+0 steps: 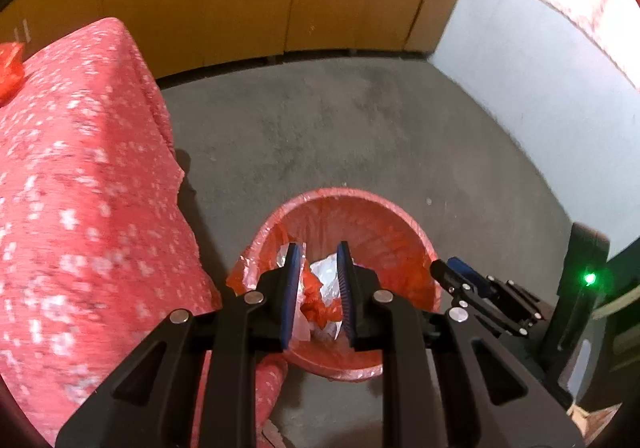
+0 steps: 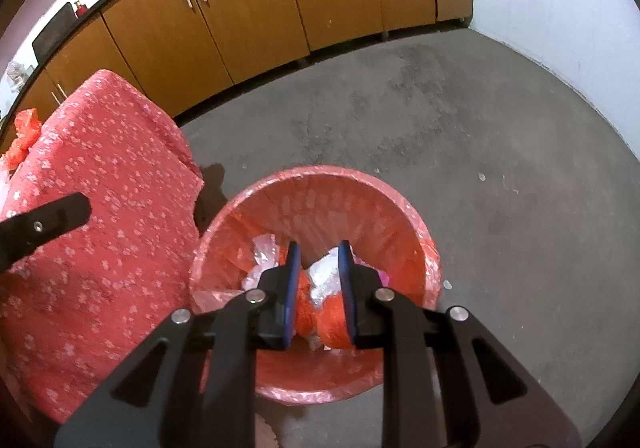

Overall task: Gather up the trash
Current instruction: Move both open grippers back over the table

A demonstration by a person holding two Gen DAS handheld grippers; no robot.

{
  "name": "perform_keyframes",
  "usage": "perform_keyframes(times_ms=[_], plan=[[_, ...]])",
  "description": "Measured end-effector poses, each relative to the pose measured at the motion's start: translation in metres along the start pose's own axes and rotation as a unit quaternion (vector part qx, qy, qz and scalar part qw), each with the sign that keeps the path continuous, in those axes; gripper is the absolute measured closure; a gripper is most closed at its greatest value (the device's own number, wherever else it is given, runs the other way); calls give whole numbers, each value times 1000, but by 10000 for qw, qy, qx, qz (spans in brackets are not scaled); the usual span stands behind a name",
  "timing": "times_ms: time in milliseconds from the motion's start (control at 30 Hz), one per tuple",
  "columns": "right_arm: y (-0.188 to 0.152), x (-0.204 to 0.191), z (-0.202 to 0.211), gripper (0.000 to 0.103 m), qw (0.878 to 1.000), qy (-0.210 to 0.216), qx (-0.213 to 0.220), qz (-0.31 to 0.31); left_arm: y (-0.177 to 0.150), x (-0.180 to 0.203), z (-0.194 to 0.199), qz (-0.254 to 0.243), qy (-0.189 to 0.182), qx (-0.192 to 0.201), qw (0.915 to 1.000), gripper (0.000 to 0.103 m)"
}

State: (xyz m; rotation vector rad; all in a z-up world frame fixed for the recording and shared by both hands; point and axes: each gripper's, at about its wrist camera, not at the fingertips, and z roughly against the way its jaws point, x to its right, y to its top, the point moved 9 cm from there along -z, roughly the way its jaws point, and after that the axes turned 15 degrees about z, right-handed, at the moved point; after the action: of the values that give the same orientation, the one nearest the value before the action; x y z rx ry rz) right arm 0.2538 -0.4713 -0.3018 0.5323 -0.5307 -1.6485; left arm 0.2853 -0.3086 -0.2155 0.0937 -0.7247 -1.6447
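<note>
Red-lined bin (image 2: 320, 204) of crumpled trash (image 2: 324, 272) beside pink-draped table (image 2: 100, 208); both tongs (image 1: 318, 252) (image 2: 319, 252) slightly parted, empty.

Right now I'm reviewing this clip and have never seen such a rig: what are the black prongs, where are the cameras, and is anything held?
Each picture comes from a camera on a hand-held gripper, looking along its two fingers. The left gripper and right gripper both hang over a red-lined trash bin on the grey floor. Crumpled white and orange trash lies inside. Both grippers' jaws stand slightly apart with nothing pinched. Beside the bin is a red flowered cloth with an orange bag on it.
</note>
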Motion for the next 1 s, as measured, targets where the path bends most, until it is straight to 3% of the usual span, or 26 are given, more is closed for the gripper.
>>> perform_keyframes(times_ms=[100,200,500,733,900,1000], plan=[[13,-9,6,82,9999,57,89,80,7,-11,21,66,-48,189,9998,83],[29,-23,16,81,9994,139,220,209,14,-29,46,122,-8,460,9989,73],[105,-118,62,81,9909,674,849,792,30,-124,127,405,407,1242,9906,66],[148,-251,94,80,9692,1365,1220,1645,38,-244,212,736,1256,2143,9659,60],[152,-359,106,79,9490,1944,1286,2121,38,-328,251,1268,1831,2444,9437,59],[150,-404,106,75,9404,2109,1257,2353,34,-361,265,1527,2081,2528,9325,59]])
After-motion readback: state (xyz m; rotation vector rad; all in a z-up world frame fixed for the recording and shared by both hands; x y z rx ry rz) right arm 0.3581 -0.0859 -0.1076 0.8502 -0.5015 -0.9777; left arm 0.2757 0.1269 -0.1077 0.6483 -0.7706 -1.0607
